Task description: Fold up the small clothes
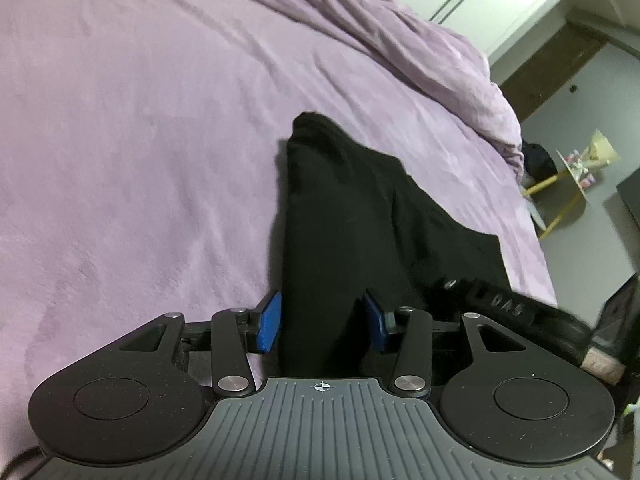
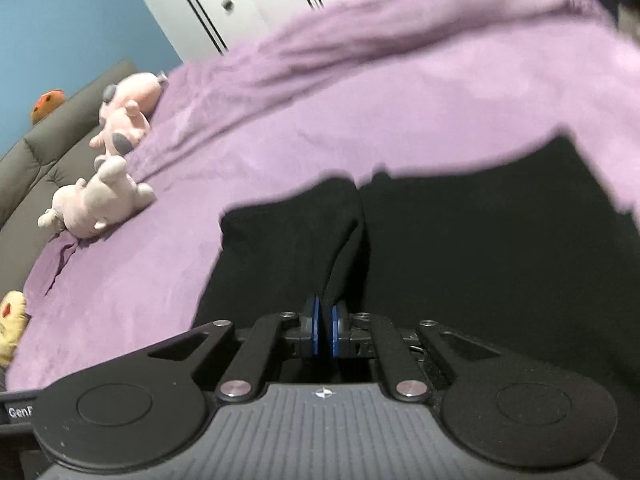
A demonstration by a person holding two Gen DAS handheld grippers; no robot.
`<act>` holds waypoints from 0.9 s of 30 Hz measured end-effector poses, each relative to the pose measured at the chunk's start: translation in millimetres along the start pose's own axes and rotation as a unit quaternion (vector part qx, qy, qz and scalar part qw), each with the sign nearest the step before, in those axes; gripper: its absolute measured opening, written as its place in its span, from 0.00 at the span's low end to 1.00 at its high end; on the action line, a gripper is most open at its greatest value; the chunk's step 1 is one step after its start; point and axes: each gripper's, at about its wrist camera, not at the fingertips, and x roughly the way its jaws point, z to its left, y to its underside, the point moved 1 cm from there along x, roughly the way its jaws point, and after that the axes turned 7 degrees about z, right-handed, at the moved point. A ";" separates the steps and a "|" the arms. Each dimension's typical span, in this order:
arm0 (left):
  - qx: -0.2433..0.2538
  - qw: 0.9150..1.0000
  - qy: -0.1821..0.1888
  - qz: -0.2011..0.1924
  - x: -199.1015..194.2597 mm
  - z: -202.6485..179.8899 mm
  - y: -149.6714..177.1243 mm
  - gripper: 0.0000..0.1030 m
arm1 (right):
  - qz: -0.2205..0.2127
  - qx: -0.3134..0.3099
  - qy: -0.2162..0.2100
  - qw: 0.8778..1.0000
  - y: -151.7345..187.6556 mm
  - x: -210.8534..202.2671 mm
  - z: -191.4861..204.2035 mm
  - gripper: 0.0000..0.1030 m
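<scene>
Black garment (image 1: 340,208) on bed (image 1: 140,140) looks half-folded, more folds left. Right gripper (image 2: 325,330) fingers clamped on a fabric ridge; left gripper (image 1: 322,324) fingers apart w/ cloth between, not pinching.

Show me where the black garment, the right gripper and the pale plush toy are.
black garment (image 1: 340,208): left wrist view, middle of the cloth.
right gripper (image 2: 325,330): right wrist view, between its blue pads, pinching a fold.
pale plush toy (image 2: 100,200): right wrist view, its body.

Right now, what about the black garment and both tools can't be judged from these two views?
- Garment type: black garment shows no detail; right wrist view is motion-blurred.
- Left tool: cloth fills the wide gap; pad contact unclear.
- Right tool: cloth hides the pinched edge.
</scene>
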 end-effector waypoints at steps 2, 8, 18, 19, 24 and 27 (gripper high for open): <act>0.024 1.000 -0.004 -0.009 -6.3 -7.9 2.5 0.47 | -0.020 -0.025 0.015 0.999 -4.6 -16.2 6.9 0.05; 0.074 0.997 0.001 -0.007 -10.3 -32.6 15.6 0.47 | -0.058 -0.072 0.083 0.992 -12.5 -52.8 -0.9 0.05; 0.125 0.991 0.001 0.043 18.0 -65.1 45.9 0.47 | -0.021 -0.028 0.181 0.983 -0.5 -56.4 -68.1 0.05; 0.129 0.991 -0.003 0.045 20.2 -67.0 48.4 0.48 | -0.007 -0.015 0.176 0.984 4.8 -52.2 -79.2 0.05; 0.150 0.987 -0.018 0.049 19.8 -72.9 54.4 0.48 | -0.012 0.069 0.083 0.994 6.9 -56.3 -110.2 0.15; 0.152 0.987 -0.020 0.044 16.7 -74.0 57.6 0.48 | -0.016 0.118 0.037 0.992 5.6 -54.4 -121.9 0.20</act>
